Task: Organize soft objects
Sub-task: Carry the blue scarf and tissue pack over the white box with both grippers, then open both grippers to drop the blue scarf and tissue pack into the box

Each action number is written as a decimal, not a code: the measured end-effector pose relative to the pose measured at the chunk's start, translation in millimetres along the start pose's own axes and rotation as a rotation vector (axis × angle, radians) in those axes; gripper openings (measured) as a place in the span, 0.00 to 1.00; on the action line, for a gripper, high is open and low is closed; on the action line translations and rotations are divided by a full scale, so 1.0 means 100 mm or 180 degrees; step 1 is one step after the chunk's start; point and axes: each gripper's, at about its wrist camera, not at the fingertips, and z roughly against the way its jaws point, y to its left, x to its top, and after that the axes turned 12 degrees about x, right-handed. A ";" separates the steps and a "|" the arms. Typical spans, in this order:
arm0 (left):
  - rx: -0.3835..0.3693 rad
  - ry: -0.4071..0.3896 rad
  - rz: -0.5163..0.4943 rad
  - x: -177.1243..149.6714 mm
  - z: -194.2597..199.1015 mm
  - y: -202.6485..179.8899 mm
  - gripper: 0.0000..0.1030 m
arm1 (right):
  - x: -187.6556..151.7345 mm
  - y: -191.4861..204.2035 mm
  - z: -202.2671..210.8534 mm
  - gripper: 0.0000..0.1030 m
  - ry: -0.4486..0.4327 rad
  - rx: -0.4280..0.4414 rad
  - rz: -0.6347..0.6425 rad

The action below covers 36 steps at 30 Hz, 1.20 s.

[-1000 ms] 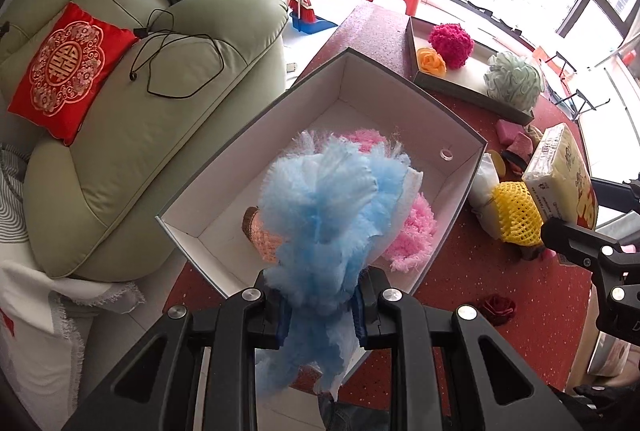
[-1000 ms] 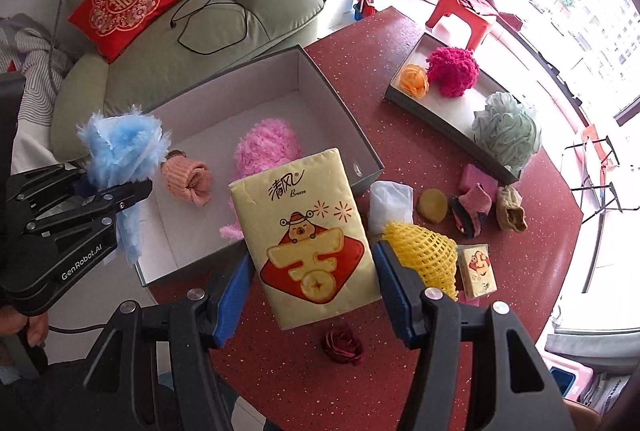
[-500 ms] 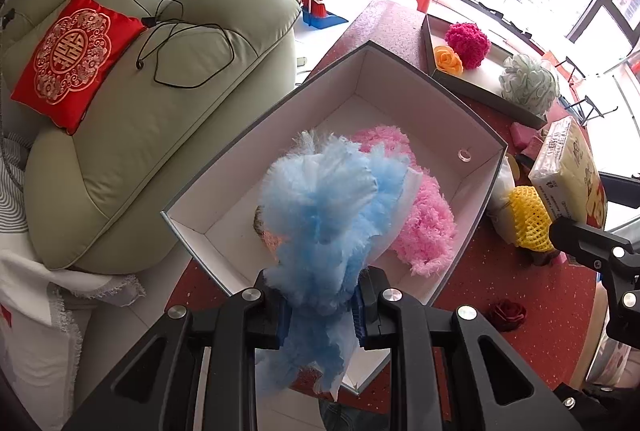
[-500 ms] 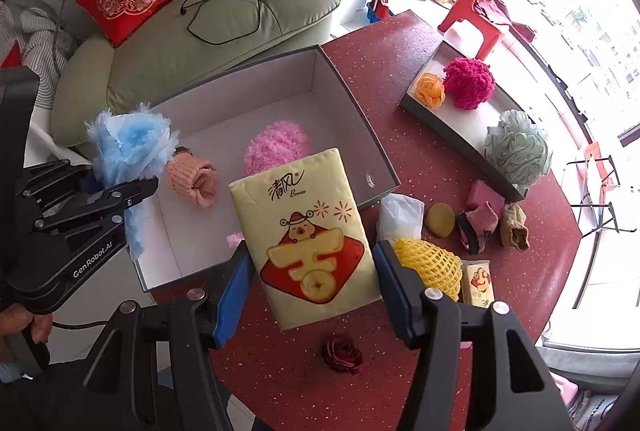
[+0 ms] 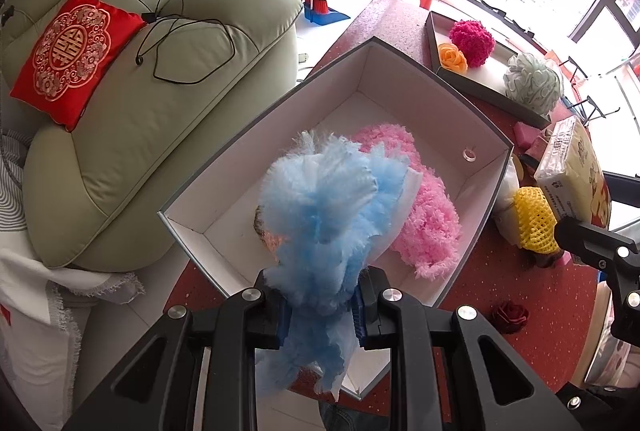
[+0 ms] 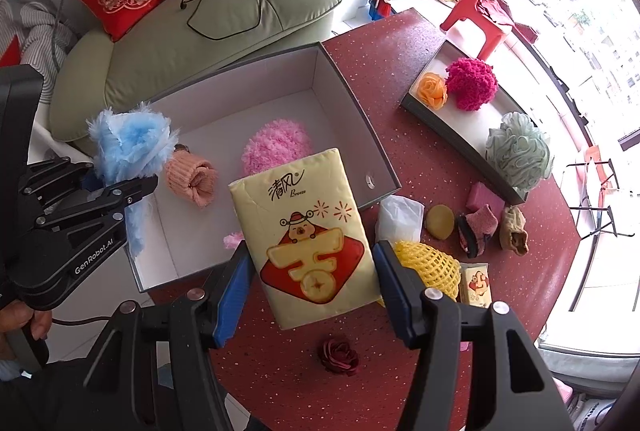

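My left gripper (image 5: pixel 320 311) is shut on a fluffy blue duster (image 5: pixel 332 203), held above the near-left corner of the open grey box (image 5: pixel 460 99); it also shows in the right wrist view (image 6: pixel 132 147). The box (image 6: pixel 352 107) holds a pink fluffy piece (image 5: pixel 424 223) and a rolled peach knit piece (image 6: pixel 190 181). My right gripper (image 6: pixel 312 291) is shut on a yellow tissue pack (image 6: pixel 304 243), held above the red table near the box's right wall.
A shallow tray (image 6: pixel 460 133) holds an orange rose, a magenta pom-pom and a green bath puff. A yellow foam net (image 6: pixel 428 263), a dark red rose (image 6: pixel 338 355), a white bag and small socks lie on the table (image 6: pixel 400 43). A green sofa (image 5: pixel 132 119) stands left.
Both grippers have risen and drawn back slightly, so the box looks smaller and farther. More of the pink fluffy piece shows. Both still hold their objects.
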 end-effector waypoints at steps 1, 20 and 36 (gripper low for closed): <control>0.0008 0.0002 0.0000 0.00 0.00 0.01 0.24 | 0.00 0.00 0.00 0.62 0.0001 -0.0001 -0.0008; 0.0157 0.0287 0.0173 0.24 -0.35 0.14 0.24 | 0.47 -0.06 -0.50 0.62 0.0130 0.0310 -0.0267; 0.0150 0.0555 0.0082 0.37 -0.77 -0.01 0.24 | 0.79 -0.33 -1.06 0.62 0.0280 0.0267 -0.0568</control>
